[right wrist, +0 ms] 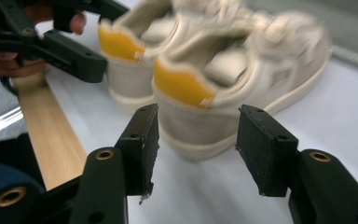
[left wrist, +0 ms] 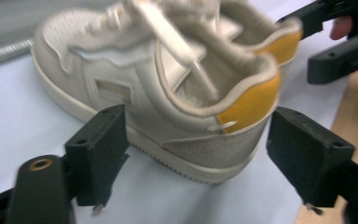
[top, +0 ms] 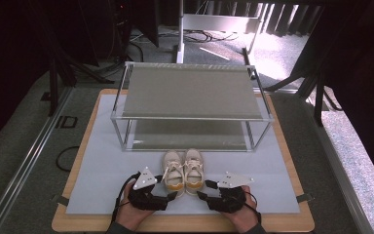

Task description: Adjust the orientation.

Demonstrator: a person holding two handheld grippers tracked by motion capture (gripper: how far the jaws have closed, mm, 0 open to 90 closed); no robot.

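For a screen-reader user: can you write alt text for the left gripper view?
A small cream shoe with a yellow heel patch sits on a pale mat, its heel between the open black left tongs. The other tongs show top right.

There are two shoes (top: 173, 171) (top: 194, 170), two grippers (top: 171, 195) (top: 203, 189), one rack (top: 190, 90) and one surface (top: 97, 165).

Two-tier metal shelf rack (top: 190, 92) on pale mat (top: 107, 161), wooden tabletop (top: 75, 161), grey carpet floor (top: 24, 146), cables behind
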